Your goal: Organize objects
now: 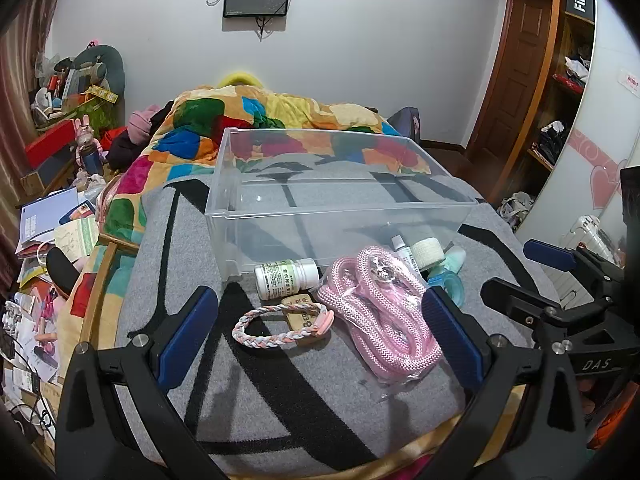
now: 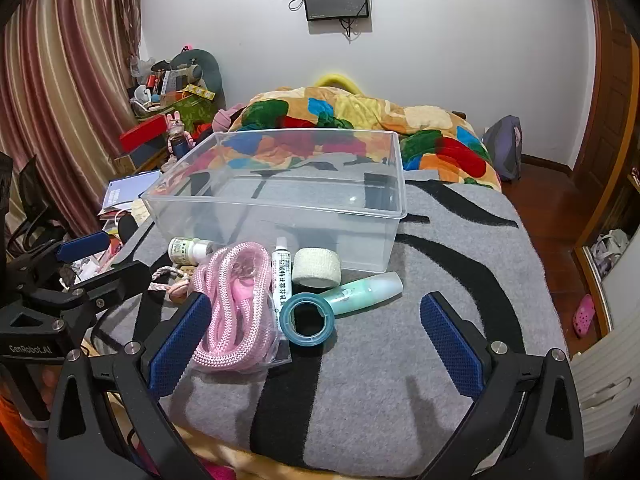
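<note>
A clear plastic bin [image 1: 280, 216] [image 2: 256, 216] stands empty on the grey blanket. In front of it lie a white pill bottle [image 1: 286, 278] [image 2: 188, 249], a braided bracelet [image 1: 280, 326], a bagged pink rope [image 1: 384, 312] [image 2: 236, 304], a white ointment tube [image 2: 281, 276], a bandage roll [image 2: 316, 266] [image 1: 428, 254], a blue tape ring [image 2: 307, 319] [image 1: 450, 284] and a mint green bottle [image 2: 366, 288]. My left gripper [image 1: 320, 332] is open above the bracelet and rope. My right gripper [image 2: 316, 340] is open above the tape ring and rope.
A colourful quilt [image 1: 280, 120] is heaped behind the bin. Cluttered papers and boxes [image 1: 52, 224] lie left of the bed. A wardrobe [image 1: 560, 100] stands on the right, with wooden floor [image 2: 548, 216] beside the bed.
</note>
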A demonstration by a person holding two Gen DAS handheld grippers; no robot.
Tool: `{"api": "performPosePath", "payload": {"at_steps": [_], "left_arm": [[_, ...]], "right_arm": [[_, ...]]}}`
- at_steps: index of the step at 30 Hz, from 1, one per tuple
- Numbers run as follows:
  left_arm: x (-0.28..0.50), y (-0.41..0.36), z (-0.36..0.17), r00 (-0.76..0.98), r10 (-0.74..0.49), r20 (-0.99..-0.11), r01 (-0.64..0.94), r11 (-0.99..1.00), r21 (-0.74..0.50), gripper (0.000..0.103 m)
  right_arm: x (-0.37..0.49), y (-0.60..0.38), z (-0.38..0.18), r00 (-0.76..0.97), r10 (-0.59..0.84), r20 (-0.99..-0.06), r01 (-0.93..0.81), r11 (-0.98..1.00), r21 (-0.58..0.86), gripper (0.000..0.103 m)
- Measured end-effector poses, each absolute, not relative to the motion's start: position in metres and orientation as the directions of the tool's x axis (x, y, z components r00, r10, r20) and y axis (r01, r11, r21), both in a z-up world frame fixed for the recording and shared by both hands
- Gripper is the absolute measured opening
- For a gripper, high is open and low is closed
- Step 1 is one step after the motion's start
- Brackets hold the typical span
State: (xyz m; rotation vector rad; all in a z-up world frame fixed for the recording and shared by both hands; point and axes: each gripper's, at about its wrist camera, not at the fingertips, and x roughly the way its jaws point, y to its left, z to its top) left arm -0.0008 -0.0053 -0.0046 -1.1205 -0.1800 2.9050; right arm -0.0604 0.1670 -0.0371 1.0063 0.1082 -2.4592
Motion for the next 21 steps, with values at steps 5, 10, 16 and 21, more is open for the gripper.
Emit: {"api": "performPosePath", "payload": {"at_steps": [5,10,16,21], "left_arm": [[0.0002,-0.0047,-0.0050,-0.742,0.064,-0.668,0.022,-0.993,-0.119,0.103],[0.0009,-0.0040,-0.0068,-0.737,0.064,-0.673,0.030,-0.991,-0.127,0.103],[0.0016,-0.0034,-0.0070,-0.737,0.066,-0.673,0.028,-0.991,-0.128,0.103],[0.0020,-0.0021,-0.0058,-0.738,0.065,-0.672,0.024,-0.992,-0.122,0.103]], "right_arm": [[-0.0589,0.1657,-0.0363,-0.615,-0.402,-0.678,0.462,-0.881,0.104,0.103],[-0.0561,0.1645,-0.0352,-0.615,-0.405,-0.677,0.465,-0.879,0.104,0.103],[-0.0547,0.1636,-0.0335,-0.615,-0.407,-0.676,0.468,-0.878,0.102,0.103],[-0.0548,0.1636,-0.0339,-0.615,-0.407,-0.676,0.468,-0.878,0.102,0.103]]}}
